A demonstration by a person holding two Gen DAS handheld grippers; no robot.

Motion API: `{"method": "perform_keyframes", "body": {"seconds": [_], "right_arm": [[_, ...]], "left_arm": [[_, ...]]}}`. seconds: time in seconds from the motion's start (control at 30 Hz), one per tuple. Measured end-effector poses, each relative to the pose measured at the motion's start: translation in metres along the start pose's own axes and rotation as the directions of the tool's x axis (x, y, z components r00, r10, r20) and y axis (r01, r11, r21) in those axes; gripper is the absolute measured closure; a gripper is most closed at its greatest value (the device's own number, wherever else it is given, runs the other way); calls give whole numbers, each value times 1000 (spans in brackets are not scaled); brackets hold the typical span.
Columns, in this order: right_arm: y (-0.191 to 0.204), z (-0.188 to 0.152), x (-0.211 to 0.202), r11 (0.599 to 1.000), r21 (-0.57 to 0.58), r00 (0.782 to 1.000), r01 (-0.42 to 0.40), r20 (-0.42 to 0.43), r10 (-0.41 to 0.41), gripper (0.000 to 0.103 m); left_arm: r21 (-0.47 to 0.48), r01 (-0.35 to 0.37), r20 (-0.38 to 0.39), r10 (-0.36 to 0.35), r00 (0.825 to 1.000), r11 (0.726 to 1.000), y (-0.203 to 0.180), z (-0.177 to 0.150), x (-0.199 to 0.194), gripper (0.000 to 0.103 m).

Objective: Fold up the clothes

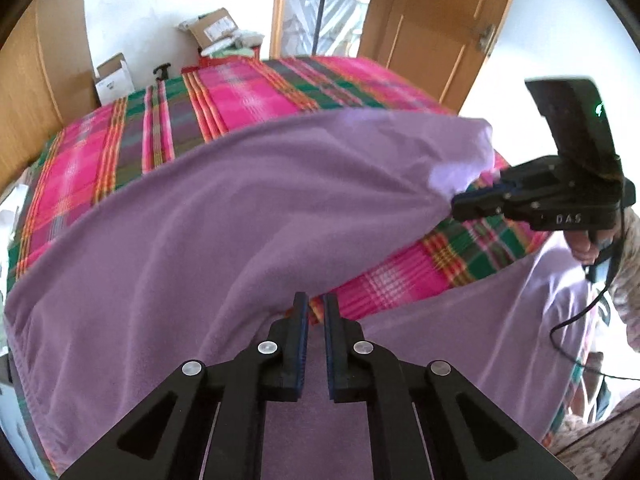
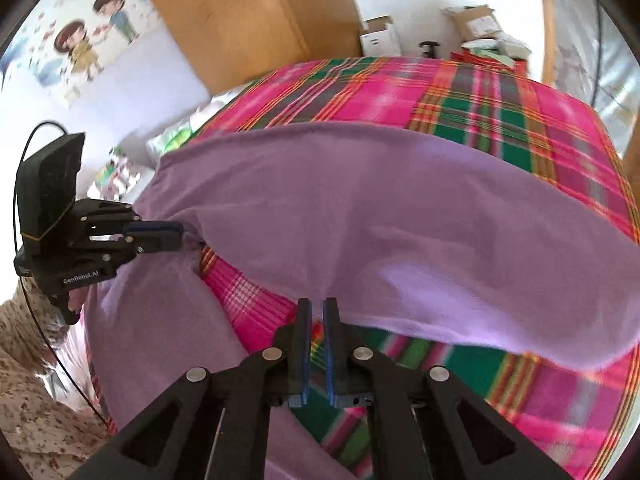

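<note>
On the plaid bed [image 1: 248, 92], a purple cloth [image 1: 240, 200] is lifted. L gripper [image 1: 315, 308] & R gripper [image 2: 316, 312] each clamp its edge.

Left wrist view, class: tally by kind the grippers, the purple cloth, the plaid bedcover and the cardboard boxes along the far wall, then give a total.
Grippers: 2, the left gripper and the right gripper
Purple cloth: 1
Plaid bedcover: 1
Cardboard boxes: 2, a white box and a brown box
Total: 6
</note>
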State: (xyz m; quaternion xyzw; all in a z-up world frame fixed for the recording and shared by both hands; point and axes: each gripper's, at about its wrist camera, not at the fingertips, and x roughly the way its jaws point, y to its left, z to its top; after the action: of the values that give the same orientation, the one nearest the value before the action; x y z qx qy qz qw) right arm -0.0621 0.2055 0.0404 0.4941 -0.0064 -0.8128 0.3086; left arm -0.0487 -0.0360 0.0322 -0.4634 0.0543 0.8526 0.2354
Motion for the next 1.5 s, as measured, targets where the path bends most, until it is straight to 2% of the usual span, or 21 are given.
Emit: {"method": "perform_keyframes", "body": {"seconds": [0.1, 0.17, 0.2, 0.27, 0.33, 0.47, 0.53, 0.6, 0.67, 0.73, 0.83, 1.0, 1.07, 1.13, 1.27, 1.4, 1.5], "right_arm": [[-21, -11, -20, 996, 89, 998, 8, 54, -13, 97], [-40, -20, -36, 984, 162, 990, 80, 101, -97, 97], [-52, -25, -45, 972, 207, 982, 113, 125, -141, 97], [-76, -37, -60, 938, 325, 969, 122, 167, -183, 96], [-100, -51, -75, 894, 429, 954, 127, 192, -228, 82], [-138, -73, -94, 812, 565, 925, 150, 210, -317, 72], [-157, -79, -96, 771, 625, 920, 122, 221, -324, 66], [-175, -82, -95, 734, 674, 919, 84, 232, -318, 64], [-185, -78, -90, 718, 693, 922, 58, 238, -304, 64], [-193, -76, -89, 704, 707, 919, 66, 232, -319, 64], [-203, -74, -88, 683, 728, 914, 59, 235, -330, 64], [-215, -65, -85, 663, 746, 905, 61, 239, -352, 64], [-218, -59, -84, 662, 746, 899, 75, 237, -368, 74], [-218, -52, -84, 669, 737, 893, 91, 237, -382, 93], [-215, -31, -84, 698, 705, 880, 124, 246, -405, 96], [-212, -1, -85, 728, 661, 862, 180, 251, -440, 97], [-212, 24, -79, 752, 623, 863, 215, 240, -445, 97]], "left_arm": [[6, 0, 29, 0, 1000, 1000, -2, 3, -6, 95], [14, -11, 32, 11, 999, 1000, -4, 6, -3, 95], [19, -21, 32, 20, 999, 1000, -6, 8, -1, 91], [34, -46, 35, 45, 998, 998, -11, 12, 6, 83], [54, -48, 34, 47, 998, 997, -18, 13, 13, 83], [119, -58, 17, 56, 998, 991, -40, 17, 29, 81], [186, -65, 19, 63, 998, 980, -57, 17, 35, 81], [235, -75, 22, 72, 997, 969, -70, 16, 40, 78], [265, -101, 19, 100, 995, 959, -77, 17, 46, 78], [279, -131, 4, 136, 991, 951, -79, 19, 55, 78], [294, -145, -1, 152, 988, 945, -81, 22, 62, 78], [296, -146, -18, 159, 987, 944, -80, 28, 74, 78], [287, -145, -26, 159, 987, 947, -78, 31, 78, 78], [271, -136, -31, 150, 988, 953, -75, 34, 80, 78], [252, -110, -32, 122, 992, 962, -71, 39, 81, 78], [196, -74, -15, 78, 997, 978, -59, 44, 76, 91], [136, -83, 6, 83, 997, 987, -45, 50, 73, 94]]}}
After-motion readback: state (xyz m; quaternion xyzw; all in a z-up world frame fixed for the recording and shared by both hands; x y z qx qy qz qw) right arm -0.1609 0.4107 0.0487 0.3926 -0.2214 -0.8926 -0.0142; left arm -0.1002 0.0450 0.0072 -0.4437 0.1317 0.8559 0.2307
